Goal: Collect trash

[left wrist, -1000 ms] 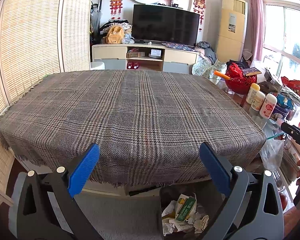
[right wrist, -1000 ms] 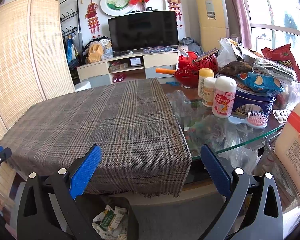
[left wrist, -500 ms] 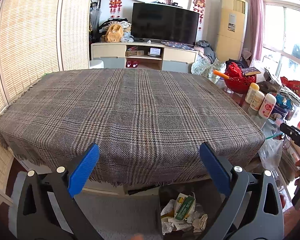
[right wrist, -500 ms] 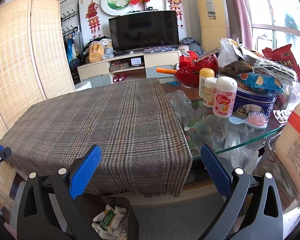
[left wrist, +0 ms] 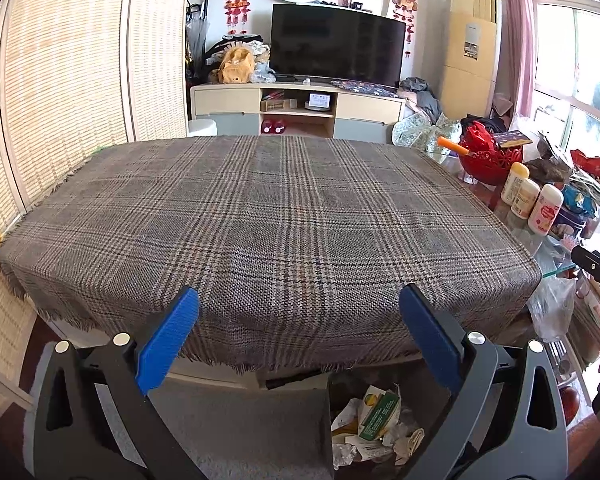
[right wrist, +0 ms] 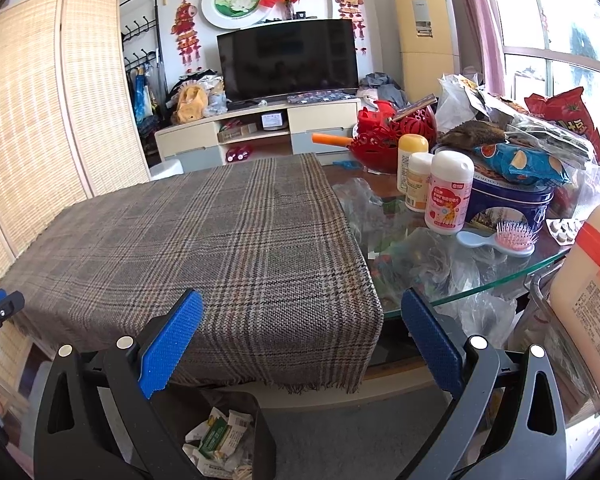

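Trash [left wrist: 374, 420] lies in the bin [right wrist: 266, 432] below both grippers' wide-apart, empty fingers [left wrist: 168, 336]

One grey-brown plaid woven tablecloth [right wrist: 228, 240]. Three white plastic bottles [right wrist: 448, 196], one of them yellow-capped. One dark blue round tin [right wrist: 512, 200]. One red openwork plastic basket [right wrist: 388, 136]. One pink bristled hairbrush [right wrist: 500, 238]. One black bin [right wrist: 266, 432] of crumpled paper wrappers [right wrist: 220, 438], too jumbled to count.

Left gripper [left wrist: 299, 322] and right gripper [right wrist: 302, 324]: black triangular-cutout fingers, faced with blue ribbed pads [left wrist: 167, 335], fastened by silver rivets [left wrist: 121, 339].
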Action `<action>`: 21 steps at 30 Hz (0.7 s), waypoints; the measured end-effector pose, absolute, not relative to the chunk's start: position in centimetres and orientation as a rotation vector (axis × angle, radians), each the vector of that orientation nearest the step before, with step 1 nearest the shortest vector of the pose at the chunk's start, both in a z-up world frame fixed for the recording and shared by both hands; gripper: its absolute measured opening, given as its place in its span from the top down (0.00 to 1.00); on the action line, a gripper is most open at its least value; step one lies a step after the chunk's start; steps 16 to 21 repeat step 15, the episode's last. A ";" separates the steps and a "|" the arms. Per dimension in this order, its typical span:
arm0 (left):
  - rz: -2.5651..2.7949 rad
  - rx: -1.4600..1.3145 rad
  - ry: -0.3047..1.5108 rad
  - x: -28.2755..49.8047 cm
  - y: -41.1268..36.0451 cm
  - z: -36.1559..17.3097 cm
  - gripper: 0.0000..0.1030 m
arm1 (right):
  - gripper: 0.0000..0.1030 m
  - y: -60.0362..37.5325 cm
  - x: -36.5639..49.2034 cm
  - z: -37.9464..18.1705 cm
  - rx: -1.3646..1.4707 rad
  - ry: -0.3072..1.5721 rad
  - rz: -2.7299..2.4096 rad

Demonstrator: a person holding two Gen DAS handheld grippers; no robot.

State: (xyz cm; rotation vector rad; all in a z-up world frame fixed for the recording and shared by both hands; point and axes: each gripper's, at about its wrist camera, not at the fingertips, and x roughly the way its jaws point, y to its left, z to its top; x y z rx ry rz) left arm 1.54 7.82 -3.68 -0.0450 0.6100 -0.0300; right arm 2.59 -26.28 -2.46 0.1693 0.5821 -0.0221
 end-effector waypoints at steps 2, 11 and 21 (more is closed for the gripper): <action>-0.031 -0.051 0.605 1.6 7.9 -3.6 0.08 | 0.03 -26.3 2.6 -2.5 0.168 0.582 -0.021; -0.004 -0.014 0.599 1.7 7.9 -3.7 0.08 | 0.03 -26.5 2.7 -2.6 0.173 0.590 -0.024; -0.012 -0.012 0.606 1.9 7.9 -3.6 0.08 | 0.03 -26.5 2.7 -2.6 0.170 0.592 -0.025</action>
